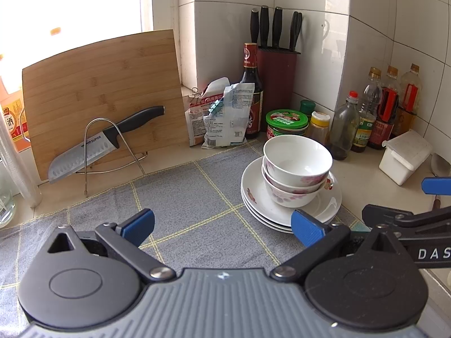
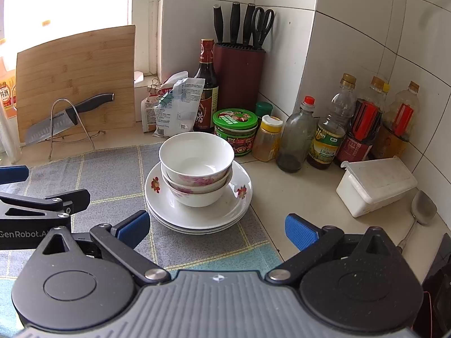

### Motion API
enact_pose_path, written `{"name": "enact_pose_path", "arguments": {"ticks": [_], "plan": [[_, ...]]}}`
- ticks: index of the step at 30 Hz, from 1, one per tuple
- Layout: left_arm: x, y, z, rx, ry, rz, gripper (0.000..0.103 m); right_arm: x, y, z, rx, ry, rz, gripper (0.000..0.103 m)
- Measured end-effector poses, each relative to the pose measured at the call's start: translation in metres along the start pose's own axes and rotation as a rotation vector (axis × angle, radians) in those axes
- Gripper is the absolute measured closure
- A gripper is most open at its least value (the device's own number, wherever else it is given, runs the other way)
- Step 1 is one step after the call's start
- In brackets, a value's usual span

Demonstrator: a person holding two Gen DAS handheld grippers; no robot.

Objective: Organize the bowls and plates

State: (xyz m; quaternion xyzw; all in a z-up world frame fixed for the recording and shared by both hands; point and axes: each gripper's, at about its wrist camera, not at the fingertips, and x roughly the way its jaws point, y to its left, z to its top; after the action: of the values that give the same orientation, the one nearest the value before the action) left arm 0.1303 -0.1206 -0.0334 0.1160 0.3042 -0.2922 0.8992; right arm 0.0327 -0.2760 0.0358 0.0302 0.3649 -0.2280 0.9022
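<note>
The pale bench (image 2: 304,197) runs into a tiled corner, and a grey checked cloth (image 1: 180,211) covers its near part. From the left wrist, the cloth fills the middle ground and only its grey squares show; the right wrist view also catches a teal band of the cloth near the bottom. A bamboo cutting board (image 1: 104,95) leans upright at the back left, with a black-handled knife (image 1: 104,140) resting tilted across a wire stand (image 1: 112,152) in front of it. A dark red knife block (image 2: 239,76) stands in the corner; the right wrist view shows scissors in it clearly, which the left wrist view shows only edge-on.

The stack of plates (image 2: 197,211) sits at the cloth's right edge, three white flowered plates with a stack of bowls (image 2: 197,174) nested upright on top. In the right wrist view the stack is centred ahead of the gripper; in the left wrist view it lies to the right.

A white lidded box (image 2: 375,186) and a metal spoon (image 2: 420,208) beside it lie well right of the plates; the left wrist view cuts the spoon off at the frame edge.

The left gripper (image 1: 222,225) is spread wide and empty above the cloth. The right gripper (image 2: 217,228) is likewise wide, holding nothing, just short of the plates.
</note>
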Motion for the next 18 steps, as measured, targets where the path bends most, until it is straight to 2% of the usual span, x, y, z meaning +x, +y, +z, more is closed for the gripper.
{"name": "enact_pose_path", "arguments": {"ticks": [18], "plan": [[-0.0008, -0.0014, 0.0014, 0.001, 0.001, -0.002, 0.001, -0.0007, -0.0012, 0.0009, -0.002, -0.003, 0.000, 0.000]]}}
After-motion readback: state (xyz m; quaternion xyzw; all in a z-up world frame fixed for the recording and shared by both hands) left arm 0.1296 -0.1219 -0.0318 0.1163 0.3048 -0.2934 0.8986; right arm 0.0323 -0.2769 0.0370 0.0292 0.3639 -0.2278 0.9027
